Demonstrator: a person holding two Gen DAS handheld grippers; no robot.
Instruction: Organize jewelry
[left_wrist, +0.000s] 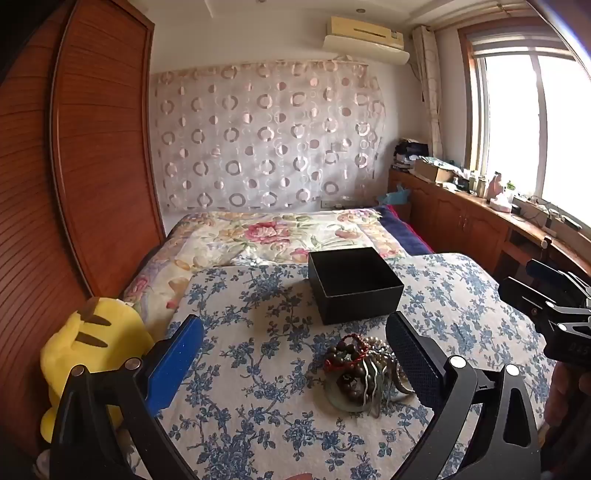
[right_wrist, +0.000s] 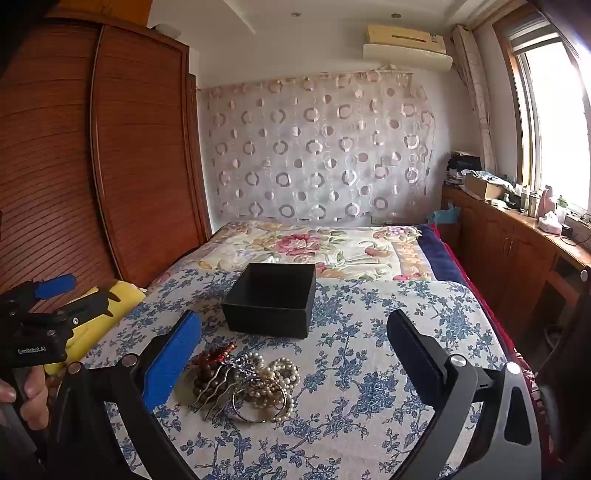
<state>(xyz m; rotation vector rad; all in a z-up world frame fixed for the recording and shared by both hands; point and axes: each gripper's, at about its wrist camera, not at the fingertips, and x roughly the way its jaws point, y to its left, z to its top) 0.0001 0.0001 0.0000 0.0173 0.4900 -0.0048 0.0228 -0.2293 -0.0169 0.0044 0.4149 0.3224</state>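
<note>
1. While both tools hover over the bed, the black box (right_wrist: 271, 300) sits open-topped at the centre of the right wrist view, on the blue-flowered cloth (right_wrist: 369, 369); what shows of its inside is dark and bare.
2. Below the box, apart from it, the jewelry pile (right_wrist: 243, 384) lies in the lower middle of that view: brown wooden beads with a red cord, pearl strands, a metal bangle and a wavy hair comb, all tangled together.
3. Spread wide with nothing between its blue pads, the right gripper (right_wrist: 293, 325) frames the pile, which lies just beside the left-hand pad.
4. Equally wide and holding nothing, the left gripper (left_wrist: 295, 328) has the pile close to its right-hand pad in the left wrist view.
5. Bare cloth stretches to the right of the pile and box, up to the bed's edge at the right of the frame.
6. At lower left a yellow plush toy (left_wrist: 92, 343) lies against the wooden wardrobe (left_wrist: 74, 166).
7. Beyond the box lies a flowered quilt (right_wrist: 314, 247); a circle-patterned curtain (right_wrist: 314, 147) covers the far wall, and a bright window (right_wrist: 554, 122) fills the upper right.
</note>
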